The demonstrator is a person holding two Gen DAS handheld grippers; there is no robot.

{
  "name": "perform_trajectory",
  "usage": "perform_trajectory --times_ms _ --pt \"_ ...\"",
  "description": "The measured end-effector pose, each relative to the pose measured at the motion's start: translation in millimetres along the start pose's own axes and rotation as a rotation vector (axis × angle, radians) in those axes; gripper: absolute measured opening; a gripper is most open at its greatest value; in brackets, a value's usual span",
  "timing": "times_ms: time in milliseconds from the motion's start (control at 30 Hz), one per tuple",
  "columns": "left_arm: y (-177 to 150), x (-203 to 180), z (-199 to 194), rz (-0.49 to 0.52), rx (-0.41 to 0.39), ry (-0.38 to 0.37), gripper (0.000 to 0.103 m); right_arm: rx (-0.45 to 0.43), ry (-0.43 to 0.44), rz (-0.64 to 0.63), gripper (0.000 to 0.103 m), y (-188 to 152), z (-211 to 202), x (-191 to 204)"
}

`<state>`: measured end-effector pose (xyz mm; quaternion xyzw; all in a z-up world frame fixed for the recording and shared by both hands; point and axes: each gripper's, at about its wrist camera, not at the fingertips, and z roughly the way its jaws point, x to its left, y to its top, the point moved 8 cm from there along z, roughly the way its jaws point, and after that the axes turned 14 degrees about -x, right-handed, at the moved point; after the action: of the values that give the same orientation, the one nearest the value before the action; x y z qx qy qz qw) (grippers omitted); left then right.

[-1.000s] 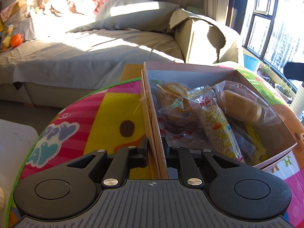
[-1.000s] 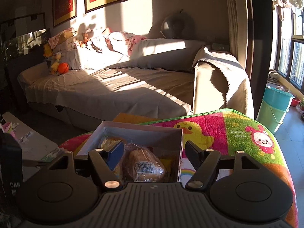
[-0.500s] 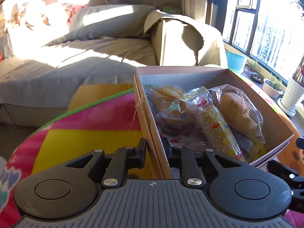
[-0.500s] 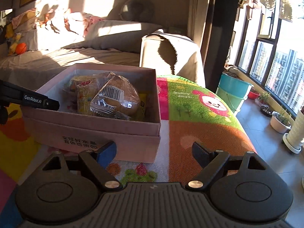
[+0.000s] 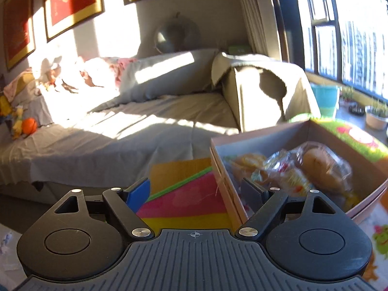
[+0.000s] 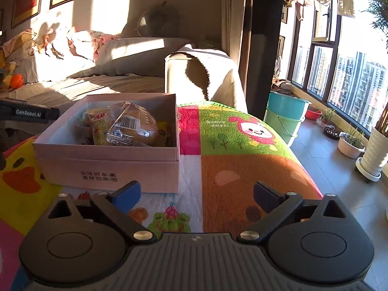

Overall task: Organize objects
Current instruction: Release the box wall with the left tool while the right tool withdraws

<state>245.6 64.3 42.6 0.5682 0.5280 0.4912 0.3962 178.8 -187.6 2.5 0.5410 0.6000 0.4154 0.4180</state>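
Box [image 6: 106,167] w/ snacks [image 6: 132,127] sits on mat [image 6: 242,169], mat bare to its right edge. Left gripper [image 5: 197,191] jaws just sprang apart, box wall between, untouched; right gripper [image 6: 197,194] opened wide, empty. Left gripper side reads "GenRobot.AI".

left gripper [image 5: 195,194] jaws just sprung wide, empty, right gripper [image 6: 196,195] jaws just widened, empty
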Motion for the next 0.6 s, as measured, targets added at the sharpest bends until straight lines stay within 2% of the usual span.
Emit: perform_trajectory --times_ms 67,133,200,267,367,433,533,600 --pt "12 4 -41 -0.058 -0.065 -0.001 0.087 0.014 0.042 -0.003 0.103 -5 -24 3" --pt "9 -1 -85 -0.132 -0.078 -0.048 0.087 0.039 0.079 -0.032 0.103 -15 -45 12" --pt "-15 -16 -121 -0.156 -0.026 -0.114 0.087 0.074 0.106 -0.054 0.103 -28 -57 20" --pt "-46 -33 -145 -0.145 0.043 -0.135 0.087 0.097 0.12 -0.056 0.103 -42 -66 26" --pt "-80 -54 -162 -0.151 0.114 -0.162 0.087 0.119 0.104 -0.05 0.103 -54 -68 27" --pt "-95 -62 -166 -0.133 0.136 -0.135 0.086 0.16 0.093 -0.052 0.103 -69 -64 25" --pt "-108 -68 -160 -0.125 0.19 -0.108 0.084 0.156 0.11 0.057 0.103 -74 -65 12" --pt "-116 -70 -159 -0.106 0.196 -0.082 0.087 0.138 0.077 0.102 0.103 -74 -68 5"
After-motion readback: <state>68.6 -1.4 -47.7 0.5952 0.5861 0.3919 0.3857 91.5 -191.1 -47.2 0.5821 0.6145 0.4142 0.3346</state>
